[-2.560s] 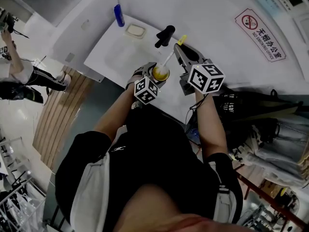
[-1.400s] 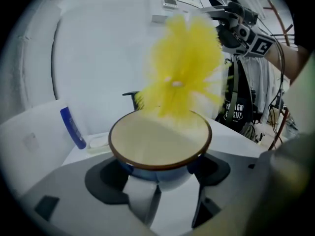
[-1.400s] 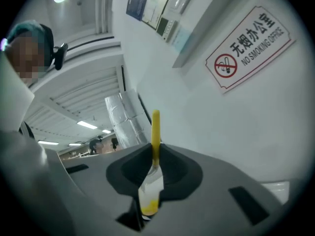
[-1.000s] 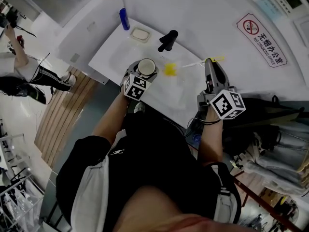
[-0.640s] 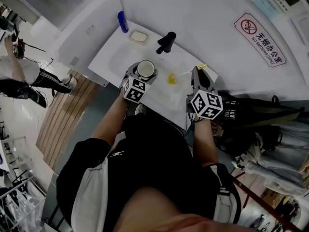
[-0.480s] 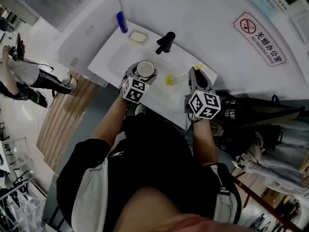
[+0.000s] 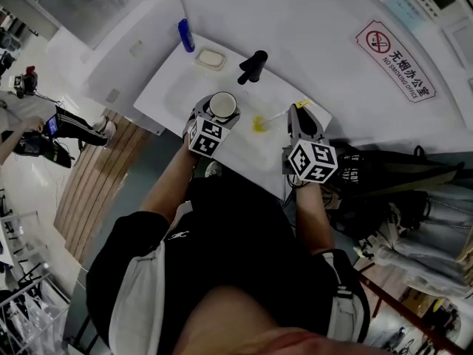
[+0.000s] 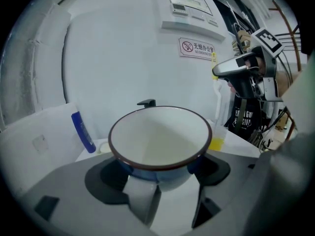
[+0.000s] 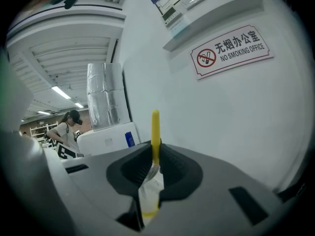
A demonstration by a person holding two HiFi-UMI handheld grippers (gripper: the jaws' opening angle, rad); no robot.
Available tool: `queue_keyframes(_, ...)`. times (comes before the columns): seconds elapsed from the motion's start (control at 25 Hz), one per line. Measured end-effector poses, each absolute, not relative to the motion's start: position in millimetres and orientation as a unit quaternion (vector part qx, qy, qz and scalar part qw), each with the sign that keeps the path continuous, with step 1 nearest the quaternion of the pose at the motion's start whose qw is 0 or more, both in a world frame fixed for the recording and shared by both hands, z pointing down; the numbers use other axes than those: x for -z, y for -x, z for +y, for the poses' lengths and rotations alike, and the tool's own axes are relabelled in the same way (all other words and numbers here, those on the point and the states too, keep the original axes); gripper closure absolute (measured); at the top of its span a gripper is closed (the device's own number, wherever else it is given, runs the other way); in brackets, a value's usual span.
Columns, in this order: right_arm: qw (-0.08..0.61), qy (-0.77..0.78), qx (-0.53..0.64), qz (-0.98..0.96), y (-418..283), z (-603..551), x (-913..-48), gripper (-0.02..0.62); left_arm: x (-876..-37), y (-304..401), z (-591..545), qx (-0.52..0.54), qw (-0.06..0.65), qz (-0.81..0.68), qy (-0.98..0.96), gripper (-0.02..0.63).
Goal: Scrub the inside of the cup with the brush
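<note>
A white cup point(image 7: 222, 106) with a dark rim and blue outside stands upright in my left gripper point(image 7: 216, 118), which is shut on its base. In the left gripper view the cup point(image 8: 160, 137) fills the middle and its inside looks bare. My right gripper point(image 7: 297, 114) is to the cup's right, shut on the brush handle point(image 7: 284, 111). The brush's yellow head point(image 7: 259, 124) hangs over the table between the two grippers, outside the cup. In the right gripper view the yellow handle end point(image 9: 155, 132) sticks up between the shut jaws of the right gripper point(image 9: 154, 162).
On the white table point(image 7: 177, 87) stand a black tap point(image 7: 253, 65), a soap dish point(image 7: 211, 58) and a blue bottle point(image 7: 184, 34) at the far side. A no-smoking sign point(image 7: 392, 46) hangs on the wall. Dark bags point(image 7: 384, 168) lie to the right.
The brush, inside the cup 2.6 s ago, has come out. My right gripper swung it away to the right, then drew back in. The cup shifted slightly left and has stayed still since.
</note>
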State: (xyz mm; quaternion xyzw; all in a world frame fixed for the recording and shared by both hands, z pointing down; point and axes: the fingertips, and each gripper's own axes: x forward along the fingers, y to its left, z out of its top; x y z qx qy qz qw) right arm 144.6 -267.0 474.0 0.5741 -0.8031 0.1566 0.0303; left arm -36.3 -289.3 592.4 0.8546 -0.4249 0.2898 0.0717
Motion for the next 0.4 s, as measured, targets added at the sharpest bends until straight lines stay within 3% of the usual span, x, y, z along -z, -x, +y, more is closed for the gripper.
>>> queue_keyframes(0.4,0.030,-0.572,-0.156,-0.805,-140.5,-264.4,-474.2,0.545,-592.9,34.7,-289.6,-0.289,0.072,-0.419,-0.858,0.219)
